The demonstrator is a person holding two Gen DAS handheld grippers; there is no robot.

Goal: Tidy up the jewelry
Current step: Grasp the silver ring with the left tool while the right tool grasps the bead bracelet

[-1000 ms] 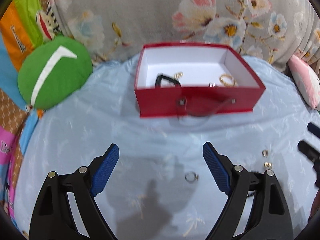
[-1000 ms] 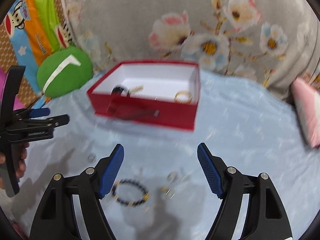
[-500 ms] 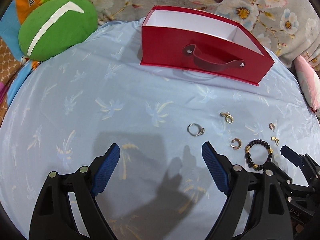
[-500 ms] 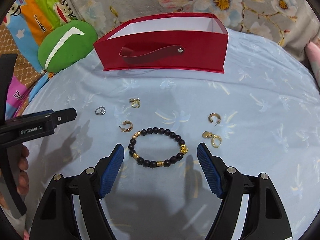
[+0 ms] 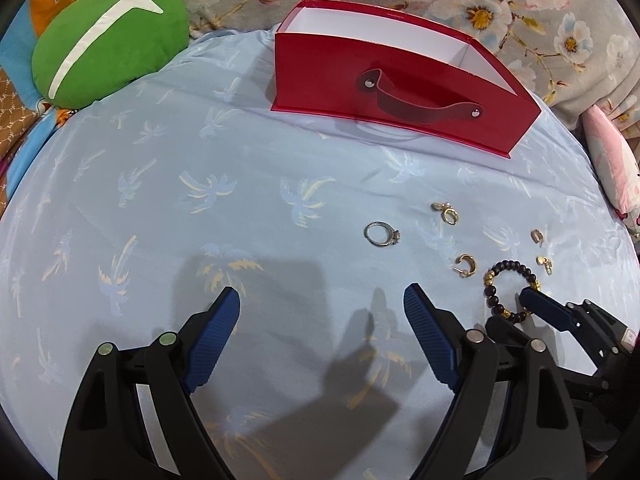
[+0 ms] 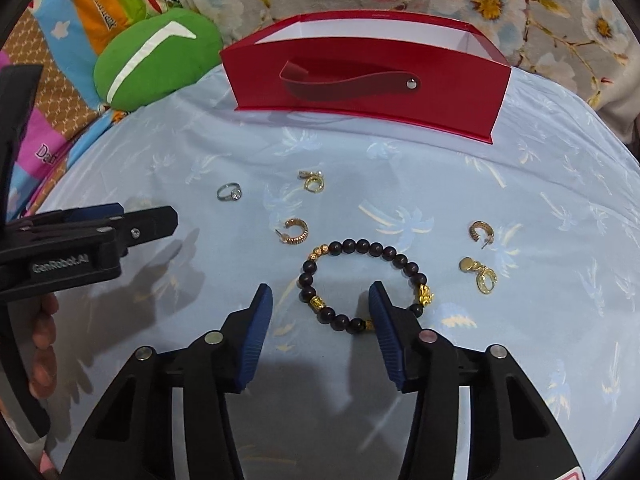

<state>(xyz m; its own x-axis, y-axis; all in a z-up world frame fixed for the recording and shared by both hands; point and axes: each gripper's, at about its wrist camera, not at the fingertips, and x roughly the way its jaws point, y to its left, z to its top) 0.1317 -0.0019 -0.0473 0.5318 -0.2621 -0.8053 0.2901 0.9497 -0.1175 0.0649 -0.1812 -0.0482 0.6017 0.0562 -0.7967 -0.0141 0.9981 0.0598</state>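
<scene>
A dark bead bracelet with gold charms (image 6: 362, 286) lies on the light blue cloth; it also shows in the left wrist view (image 5: 510, 290). My right gripper (image 6: 320, 300) is open and low, its left finger outside the bracelet's left side and its right fingertip inside the loop. A silver ring (image 5: 382, 234) (image 6: 229, 191) and several gold earrings (image 6: 296, 232) (image 6: 481, 232) (image 5: 466, 266) lie around it. The red box (image 5: 400, 92) (image 6: 368, 88) stands behind. My left gripper (image 5: 322, 308) is open and empty, short of the ring.
A green cushion (image 5: 108, 36) lies at the far left beside colourful bedding. A floral sofa back (image 5: 500, 4) rises behind the box. A pink pillow (image 5: 612, 168) sits at the right edge of the cloth.
Both grippers have dropped and moved forward toward the jewelry. The right gripper's jaws have narrowed and now straddle the left part of the bracelet.
</scene>
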